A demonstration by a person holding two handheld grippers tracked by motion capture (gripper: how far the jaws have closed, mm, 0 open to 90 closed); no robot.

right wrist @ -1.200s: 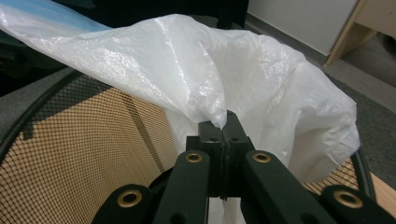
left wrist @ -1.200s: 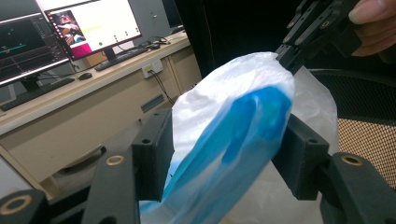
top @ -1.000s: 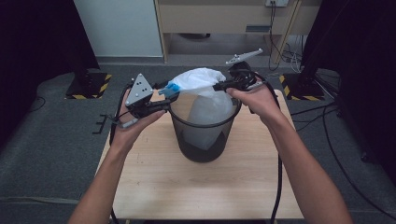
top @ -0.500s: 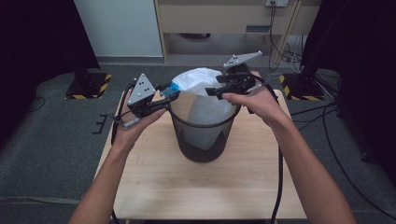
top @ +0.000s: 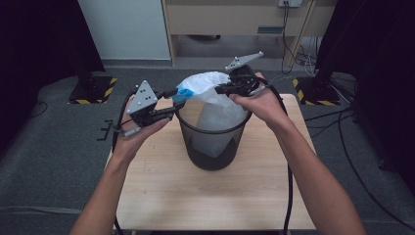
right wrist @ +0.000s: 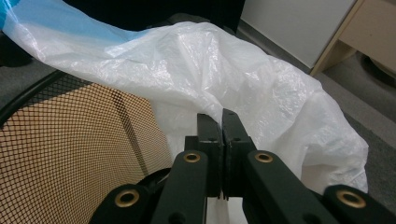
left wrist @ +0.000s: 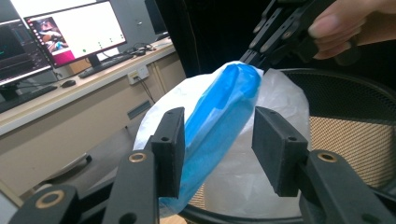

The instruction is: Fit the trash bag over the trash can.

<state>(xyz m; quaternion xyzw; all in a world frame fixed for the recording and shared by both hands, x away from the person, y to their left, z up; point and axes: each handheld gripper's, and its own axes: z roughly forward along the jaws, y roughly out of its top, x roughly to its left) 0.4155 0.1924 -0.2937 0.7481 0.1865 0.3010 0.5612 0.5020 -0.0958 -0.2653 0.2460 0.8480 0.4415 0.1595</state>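
the thin white plastic bag [top: 215, 105] sits in the black mesh bin [top: 213, 147] on the table [top: 161, 196] — the right gripper [top: 220, 89] pinches its rim, the left gripper [left wrist: 217, 144] spread around its blue band [left wrist: 219, 116], apparently to open the bag over the bin's edge.

A black mesh bin [top: 214, 142] stands on the wooden table [top: 161, 196].

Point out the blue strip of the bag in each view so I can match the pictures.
High view: blue strip, left of the bin rim, at the left gripper's jaws.
Left gripper view: centre, blue strip between the open jaws.
Right gripper view: top left corner.
Shared landmark: the black mesh bin.
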